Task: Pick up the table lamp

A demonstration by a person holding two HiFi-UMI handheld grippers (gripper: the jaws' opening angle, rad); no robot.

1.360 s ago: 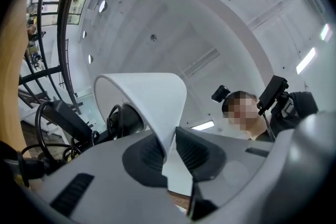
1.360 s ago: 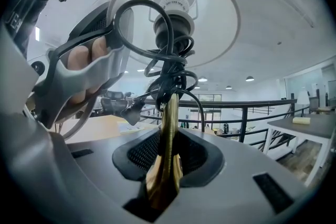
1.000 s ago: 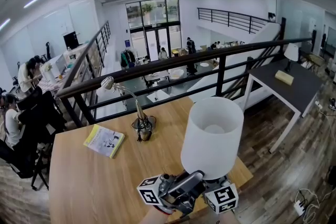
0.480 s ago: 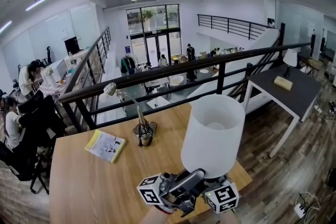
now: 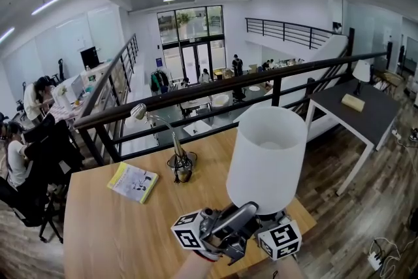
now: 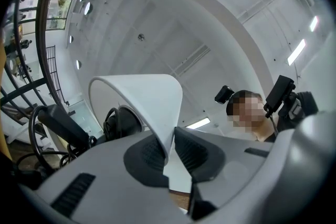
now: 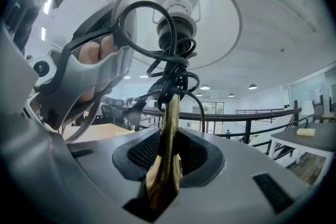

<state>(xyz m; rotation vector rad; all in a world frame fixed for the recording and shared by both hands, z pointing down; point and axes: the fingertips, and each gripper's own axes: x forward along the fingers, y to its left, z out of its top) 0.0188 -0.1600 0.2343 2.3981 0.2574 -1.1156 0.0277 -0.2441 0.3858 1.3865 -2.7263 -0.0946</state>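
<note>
My left gripper [image 6: 168, 150] pinches the shade [image 6: 139, 99] rim, my right gripper [image 7: 167, 160] clamps the brass stem [image 7: 169, 123]; the table lamp [image 5: 266, 160] hangs above the near edge of the table [image 5: 117, 225], and that thin rim may slip, tilting it

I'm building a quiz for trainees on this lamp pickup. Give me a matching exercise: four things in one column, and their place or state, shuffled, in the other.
Things
1. white lampshade
2. brass lamp stem
3. yellow book
4. gooseneck lamp

Places or states
A. lies flat on the wooden table
B. clamped between the right gripper's pads
C. stands on the wooden table, near the railing
D. rim pinched by the left gripper

Pairs: 1-D, 2-B, 3-A, 4-C
</note>
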